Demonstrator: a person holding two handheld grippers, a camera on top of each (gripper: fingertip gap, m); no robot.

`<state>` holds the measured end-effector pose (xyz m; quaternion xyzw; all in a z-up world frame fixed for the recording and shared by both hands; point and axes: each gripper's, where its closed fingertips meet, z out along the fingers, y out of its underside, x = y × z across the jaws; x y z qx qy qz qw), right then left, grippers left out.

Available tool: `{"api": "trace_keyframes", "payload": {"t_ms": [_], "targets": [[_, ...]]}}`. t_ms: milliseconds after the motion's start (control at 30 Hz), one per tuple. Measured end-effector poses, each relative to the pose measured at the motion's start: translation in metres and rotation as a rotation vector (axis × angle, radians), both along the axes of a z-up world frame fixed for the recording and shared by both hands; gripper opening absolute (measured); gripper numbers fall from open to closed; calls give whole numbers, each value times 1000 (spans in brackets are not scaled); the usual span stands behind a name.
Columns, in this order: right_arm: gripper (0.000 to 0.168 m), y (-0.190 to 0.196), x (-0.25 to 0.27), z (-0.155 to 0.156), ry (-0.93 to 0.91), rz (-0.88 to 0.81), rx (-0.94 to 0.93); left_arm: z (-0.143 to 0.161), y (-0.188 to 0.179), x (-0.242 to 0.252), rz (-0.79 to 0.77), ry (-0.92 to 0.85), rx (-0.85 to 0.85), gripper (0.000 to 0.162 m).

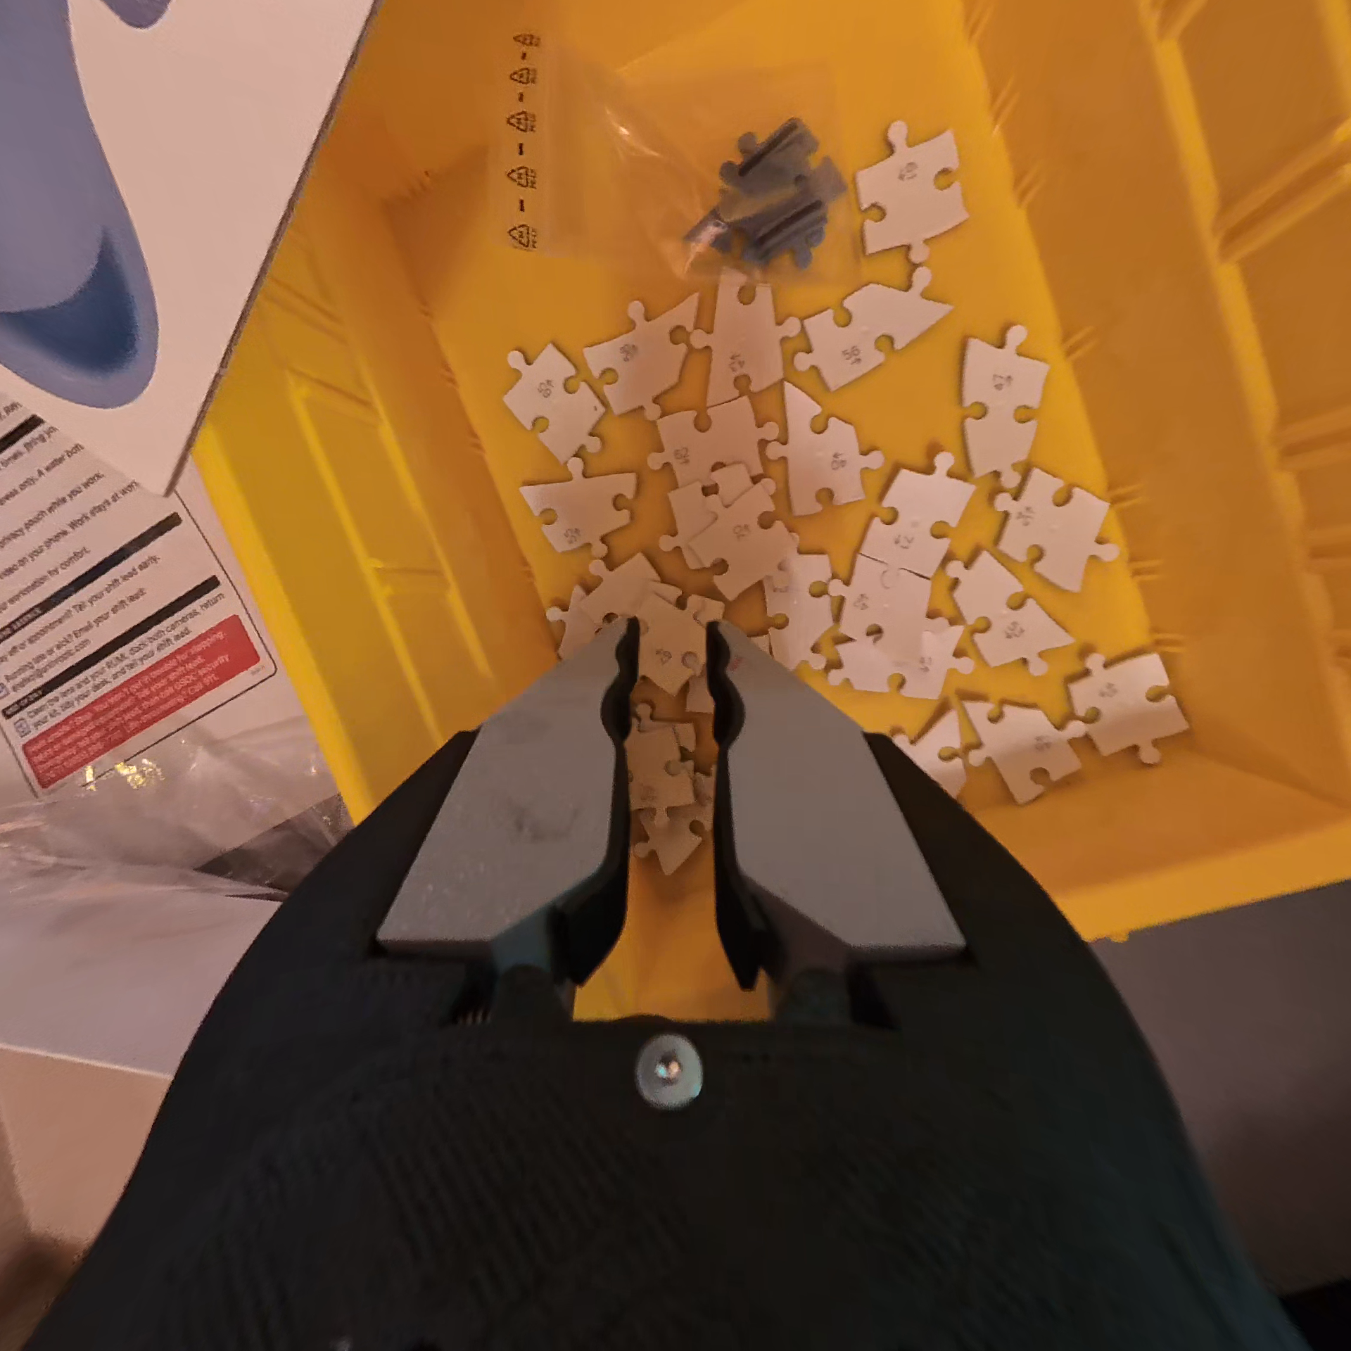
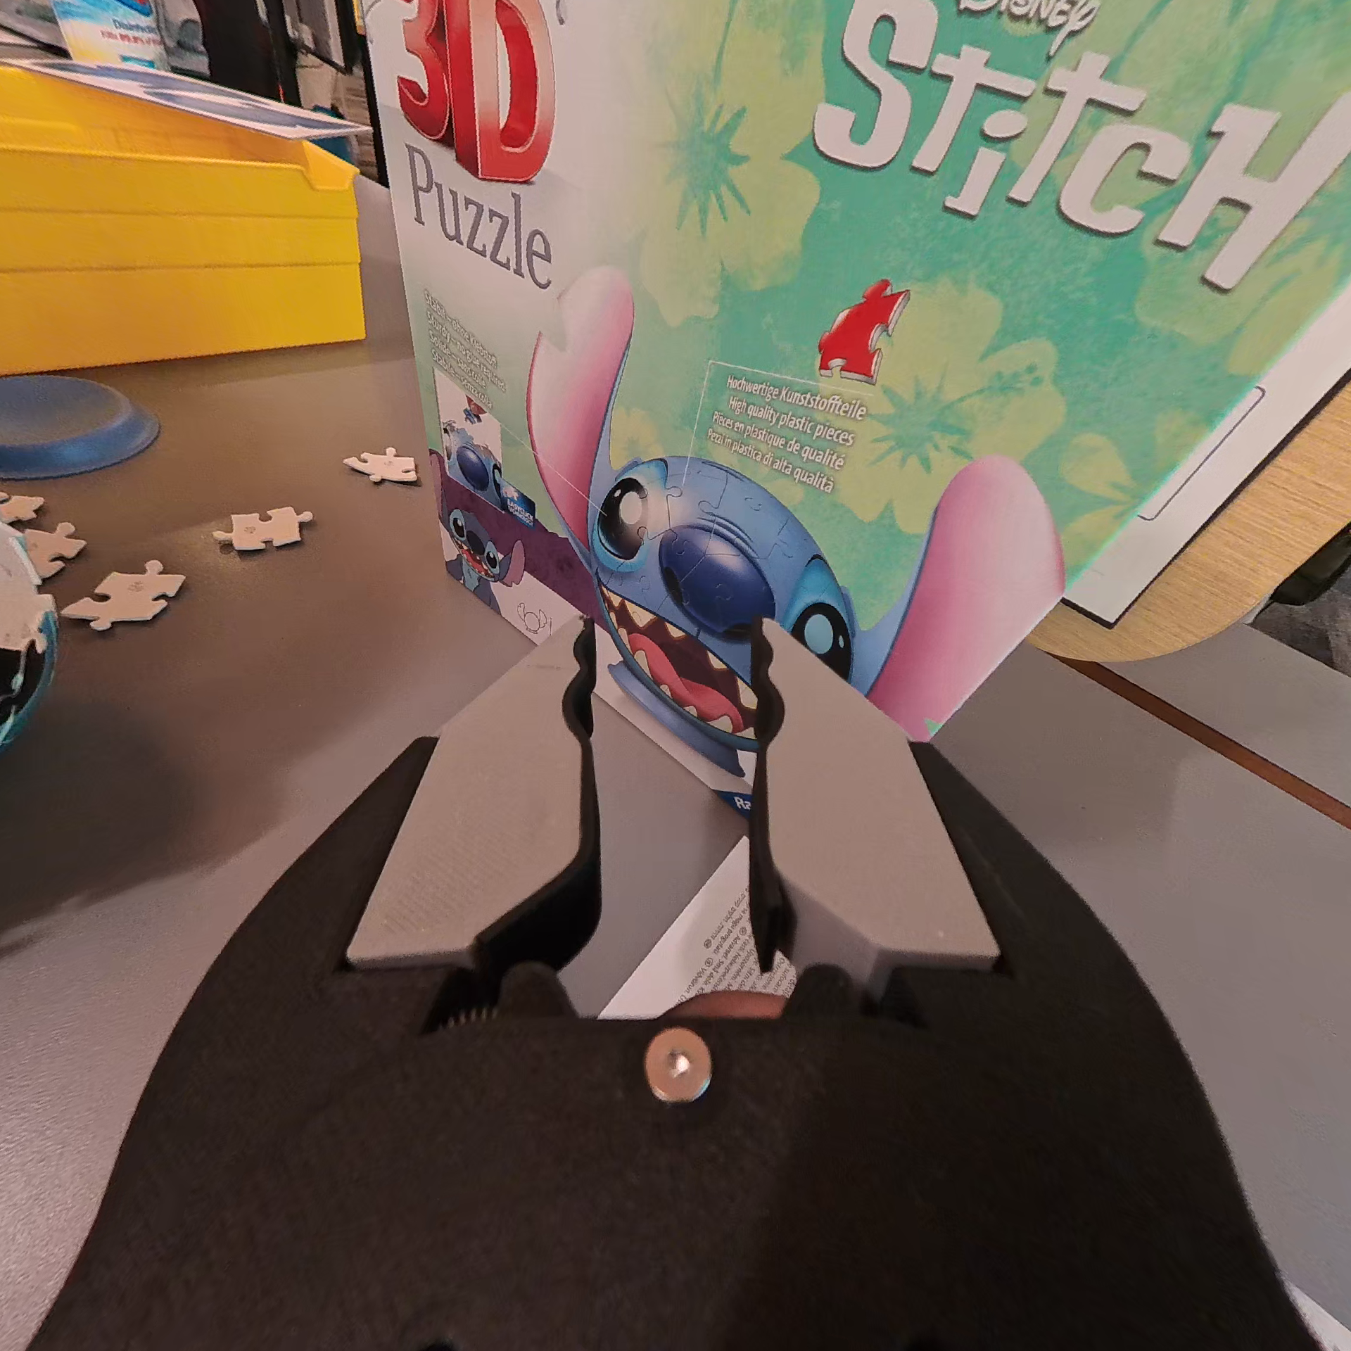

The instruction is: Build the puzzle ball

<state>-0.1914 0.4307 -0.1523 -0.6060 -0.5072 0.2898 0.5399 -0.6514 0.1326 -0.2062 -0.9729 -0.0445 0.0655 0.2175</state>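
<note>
In the left wrist view, my left gripper point(image 1: 671, 643) reaches into a yellow bin point(image 1: 351, 453) holding several white puzzle pieces lying face down. Its jaws are narrowed around one white puzzle piece point(image 1: 667, 651), which fills the gap between the tips. In the right wrist view, my right gripper point(image 2: 672, 636) is open and empty, low over the grey table and pointing at the standing puzzle box point(image 2: 841, 307). The partly built puzzle ball point(image 2: 18, 643) shows at the left edge. Loose white pieces point(image 2: 124, 592) lie on the table near it.
A clear bag with grey-blue pieces point(image 1: 767, 197) lies at the bin's far end. A white printed box point(image 1: 110, 512) and clear plastic wrap point(image 1: 110, 826) sit left of the bin. A blue round stand point(image 2: 66, 431), the yellow bin point(image 2: 183, 241) and a white leaflet point(image 2: 694, 943) are on the table. About 55 cm separates my left fingertips from my right.
</note>
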Motion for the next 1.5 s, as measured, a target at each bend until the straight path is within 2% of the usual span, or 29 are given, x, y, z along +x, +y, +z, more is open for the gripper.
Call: {"api": "trace_keyframes", "payload": {"t_ms": [167, 367, 567, 633, 667, 767, 933, 1100, 1333, 1500], "targets": [[39, -1, 0, 1, -6, 2, 10, -15, -2, -2, 2, -4, -58, 17], [39, -1, 0, 1, 0, 3, 7, -15, -2, -7, 25, -17, -49, 18], [39, -2, 0, 2, 0, 5, 9, -38, -8, 4, -9, -34, -152, 23], [39, -1, 0, 2, -1, 4, 9, -37, -3, 9, -35, -44, -134, 23], [39, -1, 0, 2, -2, 5, 9, -34, 1, 19, -69, -104, -107, 14], [39, -1, 1, 2, -2, 4, 12, -16, 12, 30, -85, -202, 1, 14], [39, -1, 0, 0, -6, 5, 7, 3, 2, 14, -35, -88, 28, 16], [39, -2, 0, 1, -5, 4, 14, 7, -11, 9, -18, -17, -10, 17], [39, -1, 1, 0, -10, 3, 13, 3, -9, -2, 10, -38, -2, 17], [39, -2, 0, -1, -16, 7, 13, -28, -10, 8, -10, -54, -117, 20]]}}
